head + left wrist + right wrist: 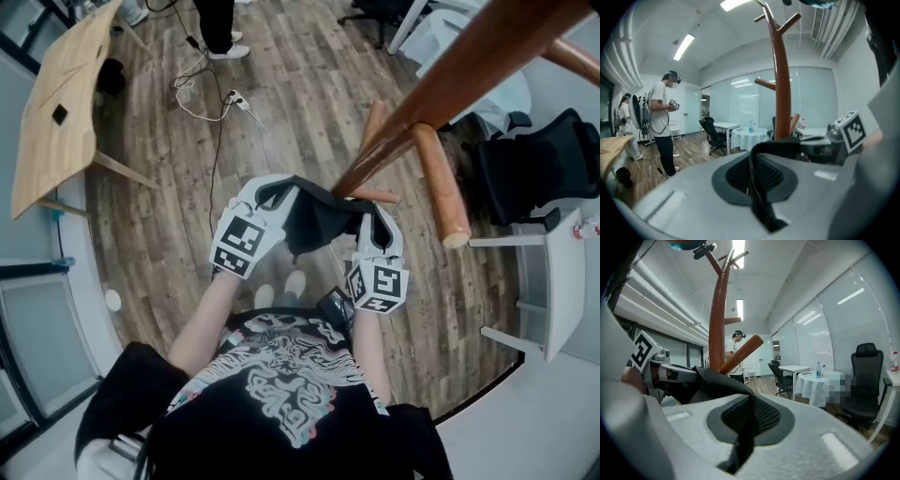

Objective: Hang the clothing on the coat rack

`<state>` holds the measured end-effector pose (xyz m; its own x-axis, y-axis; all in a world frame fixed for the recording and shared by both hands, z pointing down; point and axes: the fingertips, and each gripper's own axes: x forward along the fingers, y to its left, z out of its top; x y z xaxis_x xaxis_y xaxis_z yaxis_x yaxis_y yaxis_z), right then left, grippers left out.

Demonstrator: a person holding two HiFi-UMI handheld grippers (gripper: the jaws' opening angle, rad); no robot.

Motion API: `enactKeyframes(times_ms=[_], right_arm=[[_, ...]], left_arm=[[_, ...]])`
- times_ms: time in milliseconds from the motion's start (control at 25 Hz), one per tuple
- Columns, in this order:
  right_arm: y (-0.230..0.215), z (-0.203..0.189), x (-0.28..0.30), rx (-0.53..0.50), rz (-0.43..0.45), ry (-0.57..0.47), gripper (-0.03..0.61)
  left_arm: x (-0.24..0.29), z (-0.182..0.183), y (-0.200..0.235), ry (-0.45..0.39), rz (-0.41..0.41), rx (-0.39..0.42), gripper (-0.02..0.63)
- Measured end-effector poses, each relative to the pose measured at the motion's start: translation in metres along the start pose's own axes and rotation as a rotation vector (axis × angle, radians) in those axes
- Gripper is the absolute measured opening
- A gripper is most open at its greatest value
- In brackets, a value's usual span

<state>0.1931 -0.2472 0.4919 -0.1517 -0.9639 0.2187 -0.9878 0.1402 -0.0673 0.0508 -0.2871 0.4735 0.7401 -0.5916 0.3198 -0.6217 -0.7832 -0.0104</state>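
Note:
A black garment (314, 217) is stretched between my two grippers, just below a short peg (373, 197) of the brown wooden coat rack (450, 73). My left gripper (265, 199) is shut on the garment's left edge, my right gripper (368, 221) shut on its right edge. In the left gripper view the black fabric (759, 187) runs out between the closed jaws, with the rack's trunk (780, 84) straight ahead. The right gripper view shows the same fabric (743, 437) pinched in the jaws and the trunk (717, 319) with a peg (740, 355) close in front.
A thick peg (441, 183) juts toward me on the right. A black office chair (539, 169) and a white desk (562, 281) stand to the right, a wooden table (61, 103) at far left. Cables (211, 103) lie on the floor, where another person (661, 122) stands.

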Motion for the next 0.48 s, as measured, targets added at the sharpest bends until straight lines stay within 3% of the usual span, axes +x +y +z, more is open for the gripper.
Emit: enactKeyframes(times_ms=[480], right_arm=[[-0.003,-0.016,0.013,0.005,0.025,0.043,0.011]], left_arm=[[0.019,-0.014,0.000,0.041,-0.018,-0.019,-0.006]])
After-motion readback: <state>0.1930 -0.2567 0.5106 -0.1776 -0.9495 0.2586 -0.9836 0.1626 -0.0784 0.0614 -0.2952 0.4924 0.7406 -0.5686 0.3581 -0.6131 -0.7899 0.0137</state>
